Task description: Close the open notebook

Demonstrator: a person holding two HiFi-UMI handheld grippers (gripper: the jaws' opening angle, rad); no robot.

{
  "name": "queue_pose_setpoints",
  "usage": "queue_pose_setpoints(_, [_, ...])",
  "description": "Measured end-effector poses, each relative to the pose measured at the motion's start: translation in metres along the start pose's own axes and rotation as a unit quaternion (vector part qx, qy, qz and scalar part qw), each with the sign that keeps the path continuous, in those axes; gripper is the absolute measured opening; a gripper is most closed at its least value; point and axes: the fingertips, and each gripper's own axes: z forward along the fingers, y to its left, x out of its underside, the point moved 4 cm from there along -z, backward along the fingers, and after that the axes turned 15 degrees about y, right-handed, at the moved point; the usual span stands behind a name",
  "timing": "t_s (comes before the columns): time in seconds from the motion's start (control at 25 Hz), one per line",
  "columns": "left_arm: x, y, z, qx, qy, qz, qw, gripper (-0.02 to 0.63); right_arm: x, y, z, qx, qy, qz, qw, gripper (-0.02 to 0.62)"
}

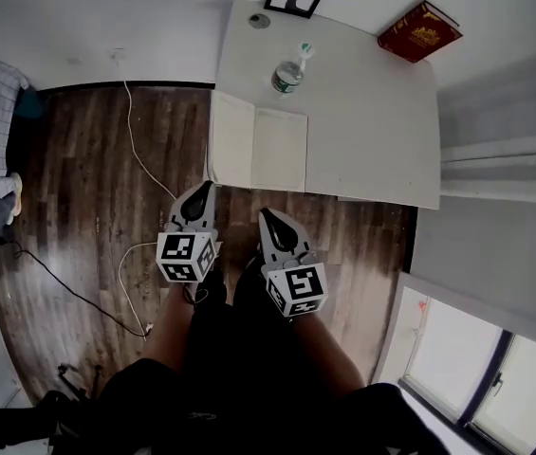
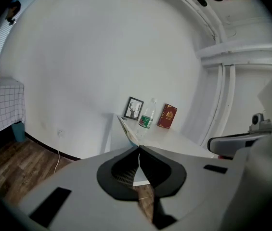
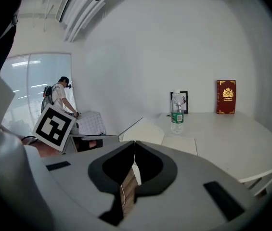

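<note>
Mostly matt surfaces, a bit of sheen on the floor

Table (image 1: 372,112) is smooth matt white, notebook (image 1: 258,145) is plain matt paper, floor (image 1: 87,188) is dark wood planks with visible grain. Bottle (image 1: 288,74) is clear plastic, red book (image 1: 419,31) has gold print, left gripper (image 1: 205,188) and right gripper (image 1: 265,214) look like matt grey plastic.

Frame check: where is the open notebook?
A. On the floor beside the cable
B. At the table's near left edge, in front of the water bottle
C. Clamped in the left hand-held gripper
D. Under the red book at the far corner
B: the head view shows the notebook lying open at the near left edge of the table, with the water bottle standing just behind it.
</note>
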Motion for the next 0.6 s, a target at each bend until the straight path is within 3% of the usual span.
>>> queue_pose_setpoints(0.6, [-0.018, -0.047, 0.005, 0.025, 0.015, 0.055, 0.9981, 0.009, -0.001, -0.024, -0.016, 0.015, -0.018, 0.014, 1.0, 0.023])
